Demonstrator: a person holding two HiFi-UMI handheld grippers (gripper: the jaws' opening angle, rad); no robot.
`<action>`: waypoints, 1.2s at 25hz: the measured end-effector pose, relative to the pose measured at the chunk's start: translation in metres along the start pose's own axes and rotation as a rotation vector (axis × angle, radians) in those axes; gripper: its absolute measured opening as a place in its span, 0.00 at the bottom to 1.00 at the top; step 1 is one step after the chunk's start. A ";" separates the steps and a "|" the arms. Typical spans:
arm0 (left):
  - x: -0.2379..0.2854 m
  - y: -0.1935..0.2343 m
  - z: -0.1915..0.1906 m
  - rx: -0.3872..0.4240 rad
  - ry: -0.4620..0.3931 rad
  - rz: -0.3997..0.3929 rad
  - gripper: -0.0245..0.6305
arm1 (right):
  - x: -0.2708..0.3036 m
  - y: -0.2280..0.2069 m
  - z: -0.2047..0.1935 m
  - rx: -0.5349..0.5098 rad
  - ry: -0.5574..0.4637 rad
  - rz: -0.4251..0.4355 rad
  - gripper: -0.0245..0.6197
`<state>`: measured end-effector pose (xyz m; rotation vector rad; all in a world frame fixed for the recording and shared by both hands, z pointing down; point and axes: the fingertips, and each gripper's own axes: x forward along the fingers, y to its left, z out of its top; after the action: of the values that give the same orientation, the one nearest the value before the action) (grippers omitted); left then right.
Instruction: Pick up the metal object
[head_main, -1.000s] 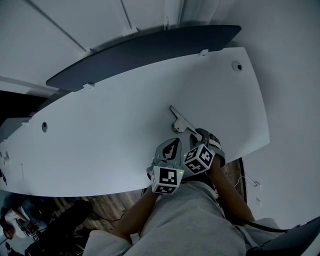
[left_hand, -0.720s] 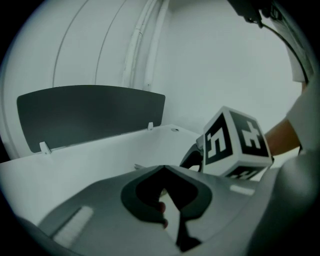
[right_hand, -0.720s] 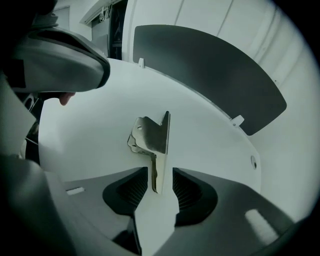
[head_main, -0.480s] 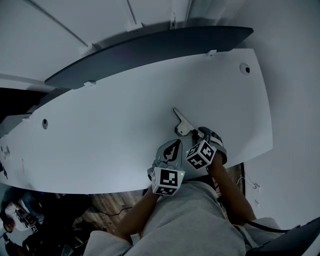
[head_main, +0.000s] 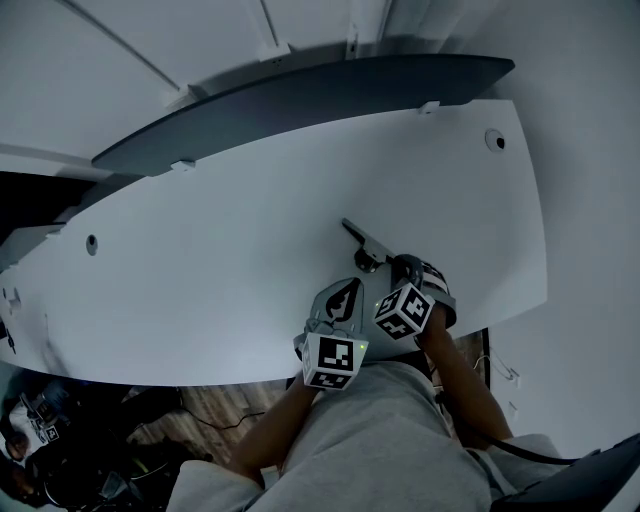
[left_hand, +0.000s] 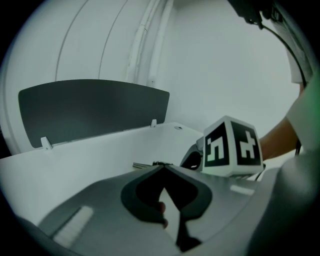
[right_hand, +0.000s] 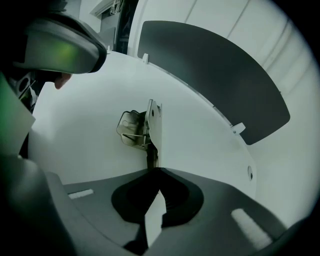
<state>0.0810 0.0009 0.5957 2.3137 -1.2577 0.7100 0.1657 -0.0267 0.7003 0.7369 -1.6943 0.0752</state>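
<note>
The metal object (head_main: 360, 243) is a small hinge-like piece, a flat strip with a bent wire clip, on the white table (head_main: 200, 260) just ahead of my right gripper (head_main: 385, 267). In the right gripper view the metal object (right_hand: 142, 127) stands on edge, and its near end runs into the tips of the right gripper (right_hand: 155, 169), which is shut on it. My left gripper (head_main: 347, 285) hangs close beside the right one, over the table's near edge. The left gripper (left_hand: 163, 167) is shut with nothing in it. A sliver of the metal object (left_hand: 150, 164) shows past its tips.
A dark curved panel (head_main: 300, 95) stands along the table's far edge against a white wall. Round holes (head_main: 495, 140) mark the table near its right and left ends. The person's legs and a wooden floor (head_main: 220, 410) lie below the near edge.
The right gripper has closed on the near end of the metal object. The object, which lay flat and pale, now looks darker and narrower, turned up on edge. The left gripper has barely moved.
</note>
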 end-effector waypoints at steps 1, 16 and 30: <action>0.000 0.000 0.000 -0.002 0.000 0.001 0.04 | 0.000 -0.001 0.000 -0.005 0.000 -0.005 0.04; -0.002 0.012 -0.005 -0.033 0.015 0.016 0.04 | -0.010 -0.005 0.007 0.015 -0.060 -0.043 0.04; -0.034 0.046 0.026 -0.012 -0.128 0.148 0.04 | -0.102 -0.049 0.091 0.169 -0.483 -0.139 0.04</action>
<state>0.0320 -0.0155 0.5598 2.3057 -1.4992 0.6077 0.1197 -0.0616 0.5674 1.0592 -2.1050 -0.0641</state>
